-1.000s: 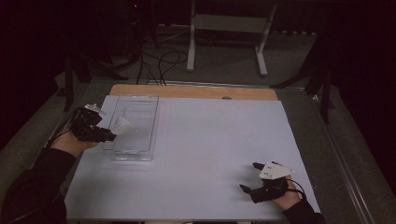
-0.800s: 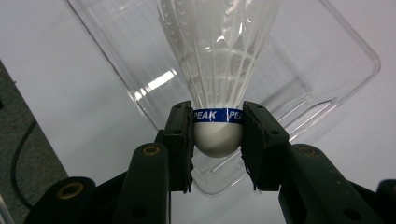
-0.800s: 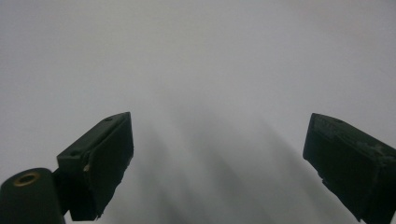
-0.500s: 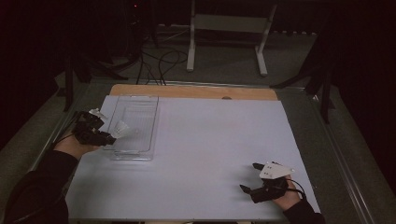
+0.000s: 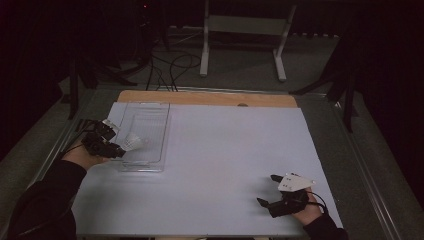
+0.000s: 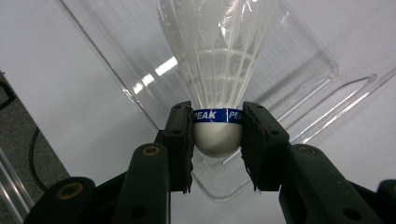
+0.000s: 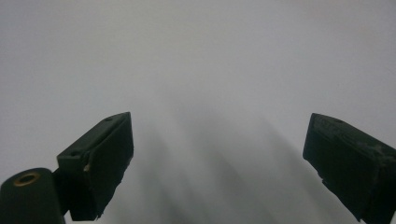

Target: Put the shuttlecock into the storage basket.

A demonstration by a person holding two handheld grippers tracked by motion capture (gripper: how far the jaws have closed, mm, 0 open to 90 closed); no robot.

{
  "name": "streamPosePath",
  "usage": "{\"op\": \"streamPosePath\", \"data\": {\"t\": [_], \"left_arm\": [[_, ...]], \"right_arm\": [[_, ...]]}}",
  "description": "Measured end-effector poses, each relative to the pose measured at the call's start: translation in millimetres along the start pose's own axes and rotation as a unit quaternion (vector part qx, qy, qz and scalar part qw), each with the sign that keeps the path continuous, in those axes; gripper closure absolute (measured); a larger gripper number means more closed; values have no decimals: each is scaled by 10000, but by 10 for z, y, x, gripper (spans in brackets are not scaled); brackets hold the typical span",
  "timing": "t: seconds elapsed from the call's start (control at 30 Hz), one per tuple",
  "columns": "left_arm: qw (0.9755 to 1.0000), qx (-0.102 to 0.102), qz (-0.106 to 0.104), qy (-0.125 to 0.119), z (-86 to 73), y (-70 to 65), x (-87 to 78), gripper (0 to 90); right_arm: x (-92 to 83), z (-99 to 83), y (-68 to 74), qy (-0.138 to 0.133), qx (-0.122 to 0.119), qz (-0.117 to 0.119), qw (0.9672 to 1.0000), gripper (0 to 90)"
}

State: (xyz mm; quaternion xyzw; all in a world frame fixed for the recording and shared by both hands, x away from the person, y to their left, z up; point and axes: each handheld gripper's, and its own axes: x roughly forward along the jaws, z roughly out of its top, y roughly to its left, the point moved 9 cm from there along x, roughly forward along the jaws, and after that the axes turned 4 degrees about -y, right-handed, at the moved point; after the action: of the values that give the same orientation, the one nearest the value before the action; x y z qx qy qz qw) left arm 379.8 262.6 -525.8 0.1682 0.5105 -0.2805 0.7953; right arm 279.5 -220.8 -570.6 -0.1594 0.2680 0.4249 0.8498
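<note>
My left gripper (image 6: 218,110) is shut on the rounded white cork of a feather shuttlecock (image 6: 217,56), just under its blue band. The feathers point away from me over a clear plastic tray (image 6: 322,60). From above, the left gripper (image 5: 119,148) holds the shuttlecock (image 5: 133,142) over the left side of the tray (image 5: 150,112), near its front end. My right gripper (image 5: 268,189) rests at the table's front right. It stands open, with only bare white tabletop between the jaws of the right gripper (image 7: 219,119).
A white sheet (image 5: 225,150) covers the table, with a wooden strip (image 5: 200,97) along the far edge. Beyond it the dark floor holds cables (image 5: 170,65) and a white metal stand (image 5: 245,30). Metal rails run along both table sides.
My left gripper has drifted slightly toward the tray's near end with the shuttlecock still in it. The right gripper has stayed where it was.
</note>
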Motion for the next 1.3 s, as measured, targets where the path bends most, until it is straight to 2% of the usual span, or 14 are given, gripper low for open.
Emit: {"op": "streamPosePath", "data": {"t": [0.27, 0.47, 0.63, 0.73, 0.83, 1.1, 1.3], "left_arm": [[9996, 154, 24, 223, -11, -27, 10, 652], [9995, 212, 98, 226, 13, -29, -33, 652], [9995, 173, 129, 250, 16, -34, -58, 646], [9996, 146, 63, 228, 21, -52, -71, 564], [9995, 137, 155, 228, 30, -51, -83, 468], [9998, 22, 96, 152, 76, -89, -110, 344], [9998, -73, 121, 164, 92, -111, -113, 208]], "right_arm": [[3, -6, 1, 29, 0, 11, 10000, 86], [6, -8, 0, 36, 7, 12, 10000, 87], [7, -8, -3, 42, 0, 10, 10000, 87], [7, -7, -1, 40, 8, 15, 10000, 87], [8, -9, -2, 47, 15, 14, 10000, 86], [-3, 4, -3, 20, 20, 15, 10000, 87], [-9, 8, 0, 14, 17, 8, 10000, 87]]}}
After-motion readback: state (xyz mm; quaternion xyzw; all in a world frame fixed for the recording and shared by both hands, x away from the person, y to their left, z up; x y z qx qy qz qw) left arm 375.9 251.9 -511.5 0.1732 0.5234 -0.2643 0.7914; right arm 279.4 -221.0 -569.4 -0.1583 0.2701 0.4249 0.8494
